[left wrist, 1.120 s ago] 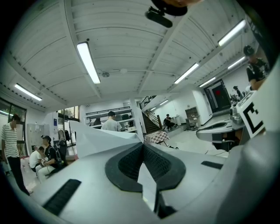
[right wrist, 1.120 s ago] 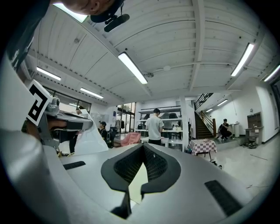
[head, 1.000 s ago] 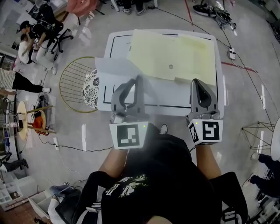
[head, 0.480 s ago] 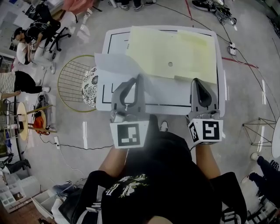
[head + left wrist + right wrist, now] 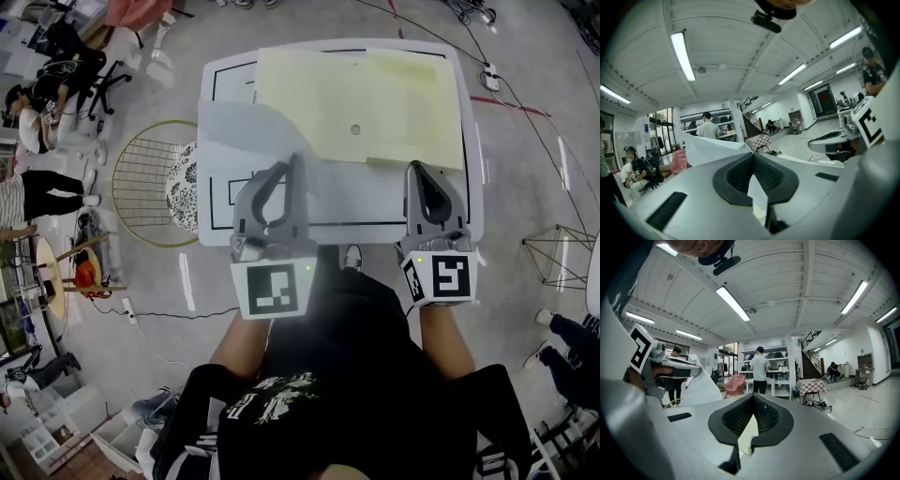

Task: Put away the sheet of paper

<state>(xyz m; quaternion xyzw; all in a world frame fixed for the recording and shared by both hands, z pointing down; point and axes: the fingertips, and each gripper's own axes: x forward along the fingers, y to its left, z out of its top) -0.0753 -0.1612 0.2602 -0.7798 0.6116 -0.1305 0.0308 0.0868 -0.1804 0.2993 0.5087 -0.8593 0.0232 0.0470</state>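
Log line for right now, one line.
left gripper: shut on paper | right gripper: shut, at folder edge | paper: over left of table, not put away

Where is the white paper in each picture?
Head view: paper left of centre, up-left of the left gripper.
Left gripper view: centre-left, pinched in the jaws.
Right gripper view: left, beside that gripper.
Shared landmark: the left gripper holding it.

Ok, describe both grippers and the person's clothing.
The left gripper and right gripper are grey with dark ribbed pads; each carries a white cube with black square markers. The person wears a black short-sleeved T-shirt with white print.
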